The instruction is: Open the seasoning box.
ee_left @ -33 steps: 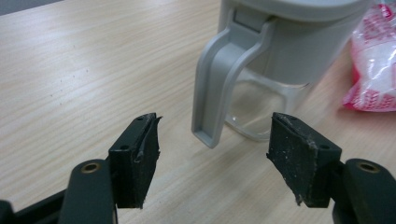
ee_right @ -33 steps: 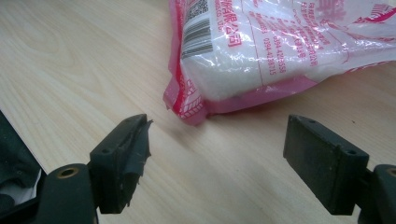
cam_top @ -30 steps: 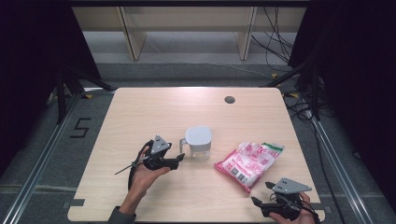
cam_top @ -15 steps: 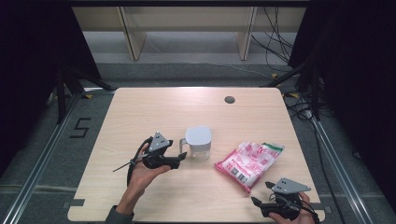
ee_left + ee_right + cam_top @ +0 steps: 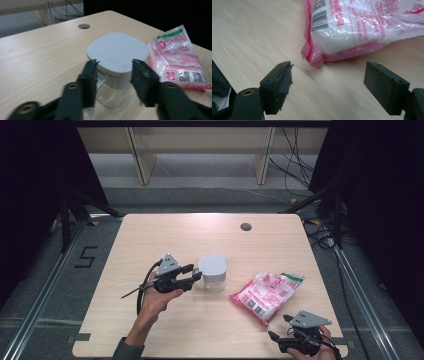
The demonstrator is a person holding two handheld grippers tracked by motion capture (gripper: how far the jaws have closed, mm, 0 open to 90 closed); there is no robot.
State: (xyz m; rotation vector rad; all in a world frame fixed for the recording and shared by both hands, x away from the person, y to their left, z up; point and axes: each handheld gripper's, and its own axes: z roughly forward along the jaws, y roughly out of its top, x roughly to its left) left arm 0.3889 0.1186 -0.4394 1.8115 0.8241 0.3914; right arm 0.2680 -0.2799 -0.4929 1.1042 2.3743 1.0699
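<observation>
Table (image 5: 150,240) of light wood is carrying a white-lidded clear container (image 5: 212,273) near its middle and a pink-and-white plastic bag (image 5: 266,292) lying flat to the side of it, apart from it.

Left gripper (image 5: 192,274) is sitting just beside the container, fingers (image 5: 90,75) spread and pointing at it. In the left gripper view the container (image 5: 117,62) is standing just beyond the fingertips, centred in the gap between them; its square rounded lid is showing above the fingers and its clear lower body is showing between them. No contact is visible; the fingers are not closing on anything. The bag (image 5: 178,58) is lying past the far side of one finger, printed face up, barcode and QR marks showing.

Right gripper (image 5: 279,329) is resting low near the table's near edge, held in a hand (image 5: 320,351), fingers (image 5: 277,85) spread wide and empty. In the right gripper view the bag (image 5: 362,25) is lying just ahead of the fingertips, its sealed pink corner pointing into the gap between them, not touching either finger. White granular contents are showing through the clear film.

A round hole (image 5: 245,226) is sitting in the table well beyond both grippers.
</observation>
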